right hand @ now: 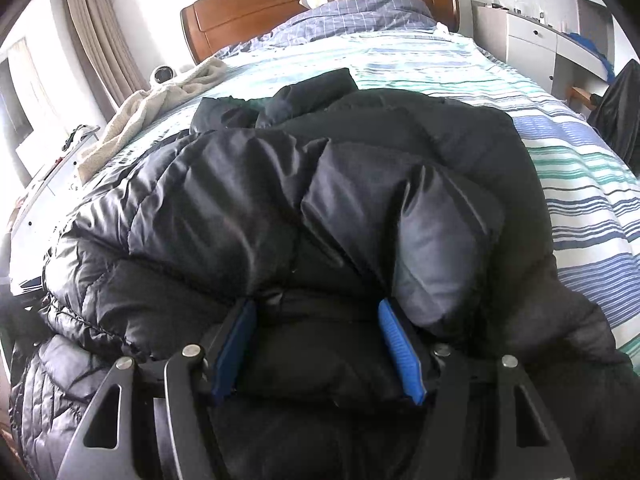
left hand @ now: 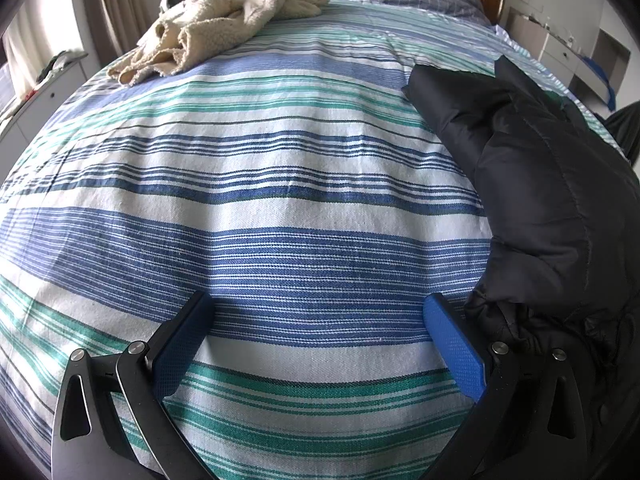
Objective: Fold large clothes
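Left gripper point(left hand: 318, 314) and right gripper point(right hand: 318, 318) were alike: black angular linkage arms with triangular cut-outs, round silver pivot screws, and blue textured finger pads point(left hand: 454, 346).

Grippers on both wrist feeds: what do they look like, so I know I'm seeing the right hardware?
Both match: the left gripper and right gripper have black angular linkage arms with triangular cut-outs and round silver pivot bolts. The jaws carry flat blue pads with a fine dotted texture. No cables, markings or sleeves are visible.

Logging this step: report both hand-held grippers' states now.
Left hand-held gripper: open, over the striped bedsheet.
Right hand-held gripper: open, black puffer jacket between its fingers.
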Motion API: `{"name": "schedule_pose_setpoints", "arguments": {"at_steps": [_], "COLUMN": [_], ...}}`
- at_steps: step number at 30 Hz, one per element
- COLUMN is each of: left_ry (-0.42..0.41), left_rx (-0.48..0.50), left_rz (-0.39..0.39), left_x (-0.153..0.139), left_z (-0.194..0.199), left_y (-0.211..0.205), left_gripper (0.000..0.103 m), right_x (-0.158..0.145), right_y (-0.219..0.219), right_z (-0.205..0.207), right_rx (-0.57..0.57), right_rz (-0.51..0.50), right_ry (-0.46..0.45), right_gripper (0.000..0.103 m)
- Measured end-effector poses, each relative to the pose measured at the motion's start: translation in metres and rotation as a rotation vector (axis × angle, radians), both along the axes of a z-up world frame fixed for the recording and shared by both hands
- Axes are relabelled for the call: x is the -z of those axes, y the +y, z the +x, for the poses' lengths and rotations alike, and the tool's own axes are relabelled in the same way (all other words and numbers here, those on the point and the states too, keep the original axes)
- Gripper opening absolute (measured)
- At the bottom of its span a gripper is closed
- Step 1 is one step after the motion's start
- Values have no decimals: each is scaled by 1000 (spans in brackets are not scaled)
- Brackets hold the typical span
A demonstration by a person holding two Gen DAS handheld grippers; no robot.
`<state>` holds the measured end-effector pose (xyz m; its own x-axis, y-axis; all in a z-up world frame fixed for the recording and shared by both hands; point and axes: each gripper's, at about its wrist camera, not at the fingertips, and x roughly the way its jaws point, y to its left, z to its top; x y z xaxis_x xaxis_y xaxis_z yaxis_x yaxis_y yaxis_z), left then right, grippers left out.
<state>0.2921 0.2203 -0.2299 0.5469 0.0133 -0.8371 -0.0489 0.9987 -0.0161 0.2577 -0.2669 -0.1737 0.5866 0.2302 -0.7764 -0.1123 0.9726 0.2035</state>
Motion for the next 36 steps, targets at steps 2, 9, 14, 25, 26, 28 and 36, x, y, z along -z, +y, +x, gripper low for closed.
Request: {"name": "schedule_pose_setpoints", "arguments": {"at_steps": [2, 9, 14, 25, 26, 28, 36], "left_ry": [0, 0, -3, -2, -3, -6, 18], "left_rx": [0, 0, -5, -2, -3, -10, -82], "left_rz": [0, 0, 2, 5, 1, 1, 64], "left_x": [0, 0, 1, -1, 0, 0, -32], "left_z": [0, 0, -1, 4, 4, 5, -28], "left_y": [0, 0, 0, 0, 0, -1, 0], "left_gripper": [103, 103, 103, 103, 103, 103, 102], "right_x": [-1, 0, -1, 0, 0, 0, -29], "right_y": [-1, -3, -2, -8, -9, -11, -33], "right_z": [-1, -1, -2, -2, -3, -3, -11], "right_rx": [2, 2, 2, -2, -3, -5, -86], "right_rz": [11, 21, 19, 69, 73, 84, 148], "right_ry": [-6, -11, -13, -20, -21, -22, 43], "right_gripper": [65, 65, 65, 65, 65, 66, 66]}}
